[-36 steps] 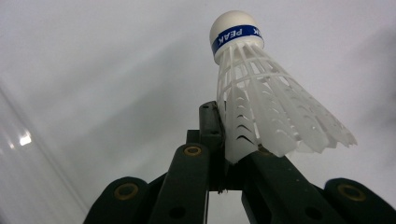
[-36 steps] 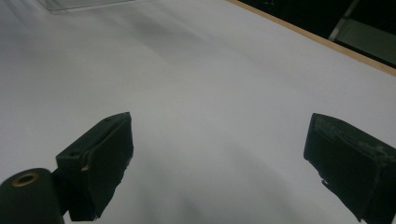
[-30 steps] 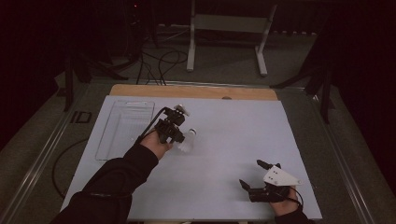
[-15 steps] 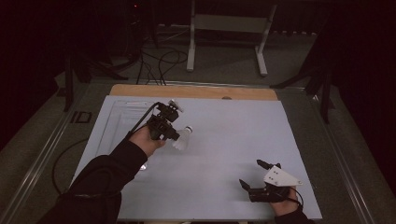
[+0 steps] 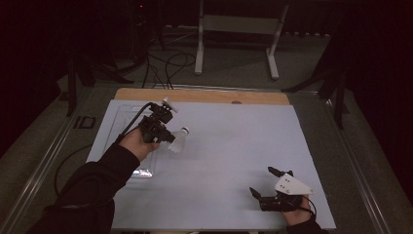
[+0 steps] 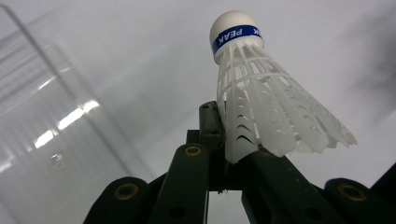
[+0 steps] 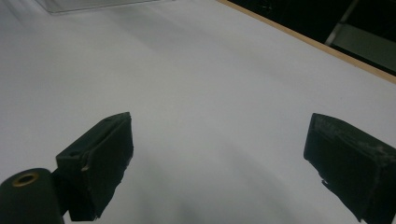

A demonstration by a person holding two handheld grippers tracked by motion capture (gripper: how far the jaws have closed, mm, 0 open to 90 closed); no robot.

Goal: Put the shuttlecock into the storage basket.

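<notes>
A white plastic shuttlecock [image 5: 179,140] with a blue band round its cork [image 6: 235,33] is held above the white table by my left gripper [image 5: 168,137], which is shut on the skirt's edge [image 6: 239,148]. The cork points away from the jaws. A clear plastic tray [image 5: 122,122] lies on the table's left part, just beside this gripper; it shows as glossy walls [image 6: 51,116] in the left gripper view. My right gripper [image 5: 263,183] rests near the table's front right edge, open, with nothing between its black pads [image 7: 100,158].
The white sheet [image 5: 234,146] covers the table, with a wooden strip [image 5: 204,96] along the far edge. Beyond it stand a metal frame [image 5: 234,29] and loose cables [image 5: 168,61] on the floor. A cable trails from the left gripper.
My left gripper has risen and drifted left toward the clear tray, carrying the shuttlecock. The right gripper has stayed put.
</notes>
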